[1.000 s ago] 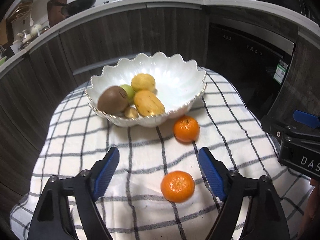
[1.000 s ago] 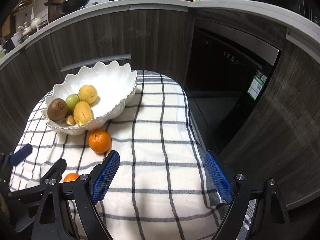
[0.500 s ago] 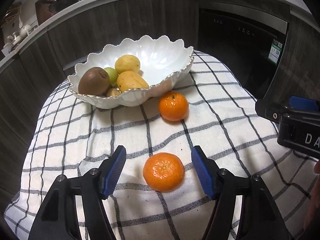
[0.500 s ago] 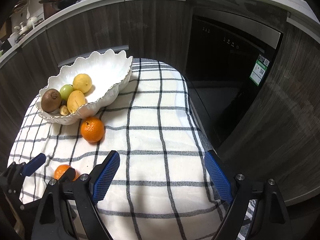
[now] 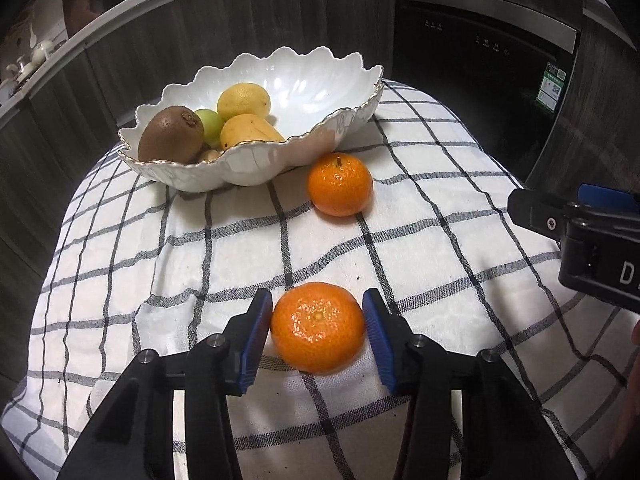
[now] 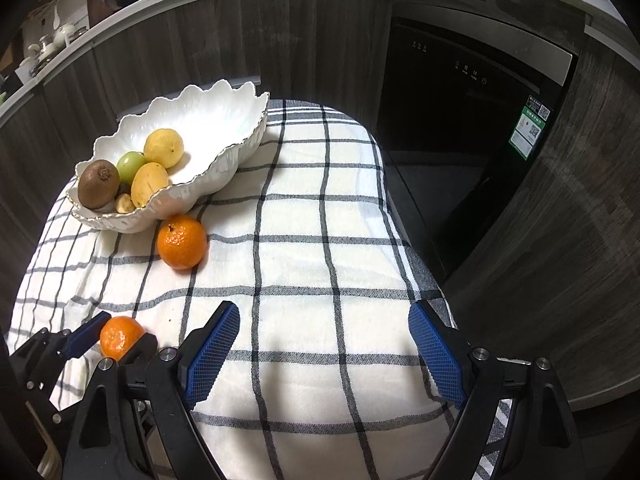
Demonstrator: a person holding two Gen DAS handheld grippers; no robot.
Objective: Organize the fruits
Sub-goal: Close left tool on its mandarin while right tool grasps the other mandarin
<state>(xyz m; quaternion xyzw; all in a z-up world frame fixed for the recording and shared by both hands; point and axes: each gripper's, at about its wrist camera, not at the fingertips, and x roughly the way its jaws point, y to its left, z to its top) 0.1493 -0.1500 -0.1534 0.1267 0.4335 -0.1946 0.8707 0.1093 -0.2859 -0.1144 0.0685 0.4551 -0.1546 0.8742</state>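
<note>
A near orange (image 5: 318, 328) lies on the checked cloth (image 5: 240, 248) between the blue pads of my left gripper (image 5: 317, 298). Its jaws are closing and both pads touch the fruit's sides. The right wrist view shows the same orange (image 6: 118, 336) inside the left gripper (image 6: 122, 330) at lower left. A second orange (image 5: 340, 184) rests on the cloth against the white scalloped bowl (image 5: 240, 168). The bowl holds a kiwi (image 5: 171, 134), a lemon (image 5: 243, 102), a mango (image 5: 248, 132) and a green fruit (image 5: 210, 122). My right gripper (image 6: 324, 310) hangs open over bare cloth, holding nothing.
The cloth covers a small rounded table whose right edge (image 6: 420, 264) drops off near a dark dishwasher front (image 6: 460, 120). Dark wood cabinets (image 6: 180, 40) curve behind the bowl. The right gripper's body (image 5: 592, 248) juts in at the right of the left wrist view.
My left gripper has sunk toward the cloth and its jaws have narrowed from wide apart to touching the near orange. The right gripper dropped slightly and stayed open.
</note>
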